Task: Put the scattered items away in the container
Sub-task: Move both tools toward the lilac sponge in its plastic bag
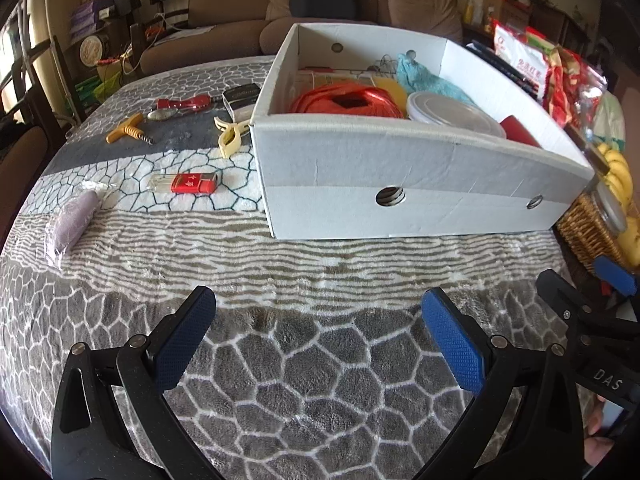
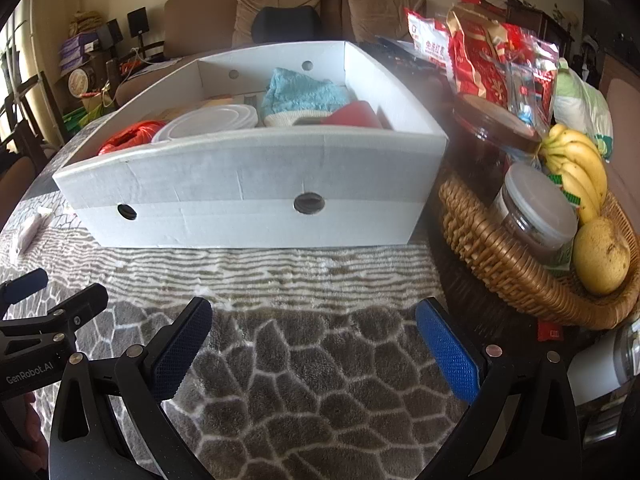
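1. Left gripper (image 1: 318,334): blue-padded fingers spread wide with nothing between them, poised over the plush blanket (image 1: 320,380); the right gripper (image 2: 314,338) is equally wide and empty, facing the near wall of the box.
2. Container: a white corrugated cardboard box (image 1: 400,168), open-topped, with round holes in its walls. It already holds a glossy red ribbon spool (image 1: 348,102), a translucent plastic lid (image 1: 452,112), a fuzzy teal cloth (image 1: 432,80) and a red object that cannot be identified.
3. Scattered items lie left of the box on the blanket: a red USB card reader (image 1: 188,183) with a clear cap, a lilac roll in crinkled film (image 1: 72,220), a cream plastic clip (image 1: 232,136) just beside the box corner, a yellow-handled corkscrew (image 1: 128,130), a metal spoon (image 1: 162,114), a red tool (image 1: 184,102) and a small dark case (image 1: 240,96).
4. Risk, slippage: the card reader is small, smooth and hard; a grasp off its centre would likely squirt it sideways.
5. Risk, snagging: deep pile may catch fingertips sliding under flat items, and the corkscrew's spiral may hook fibres.
6. Risk, collision: the light box could shift if knocked; the wicker basket (image 2: 500,264) of bananas (image 2: 576,164) and jars crowds the right side.
7. Risk, wrapper: the film may tear or deform under a hard squeeze.
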`<action>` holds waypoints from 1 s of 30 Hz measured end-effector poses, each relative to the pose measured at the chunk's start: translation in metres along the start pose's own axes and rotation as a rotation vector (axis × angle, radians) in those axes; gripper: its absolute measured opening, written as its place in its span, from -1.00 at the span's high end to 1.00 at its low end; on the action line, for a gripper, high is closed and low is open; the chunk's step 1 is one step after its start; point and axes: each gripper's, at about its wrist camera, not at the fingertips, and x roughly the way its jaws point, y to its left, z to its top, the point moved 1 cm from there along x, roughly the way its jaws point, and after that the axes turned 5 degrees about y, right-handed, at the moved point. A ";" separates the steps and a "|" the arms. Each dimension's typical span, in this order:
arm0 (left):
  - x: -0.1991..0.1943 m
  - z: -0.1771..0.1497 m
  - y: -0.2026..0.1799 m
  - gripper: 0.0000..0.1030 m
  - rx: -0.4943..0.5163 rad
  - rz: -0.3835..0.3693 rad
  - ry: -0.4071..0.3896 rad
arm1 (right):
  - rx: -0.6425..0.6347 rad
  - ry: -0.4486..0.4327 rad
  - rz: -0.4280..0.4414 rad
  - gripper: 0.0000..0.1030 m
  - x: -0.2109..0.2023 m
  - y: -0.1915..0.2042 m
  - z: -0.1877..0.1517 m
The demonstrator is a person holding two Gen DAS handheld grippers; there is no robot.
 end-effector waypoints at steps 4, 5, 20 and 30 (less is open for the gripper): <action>-0.032 0.013 0.008 -1.00 0.009 0.000 -0.032 | -0.030 -0.029 0.008 -1.00 -0.026 0.013 0.016; -0.042 0.017 0.010 -1.00 0.013 0.003 -0.041 | -0.030 -0.040 0.012 -1.00 -0.035 0.016 0.022; -0.162 0.069 0.046 -1.00 0.006 0.014 -0.155 | 0.007 -0.166 0.051 -1.00 -0.149 0.033 0.091; -0.209 0.088 0.075 -1.00 -0.015 0.023 -0.190 | 0.014 -0.183 0.109 -1.00 -0.190 0.052 0.119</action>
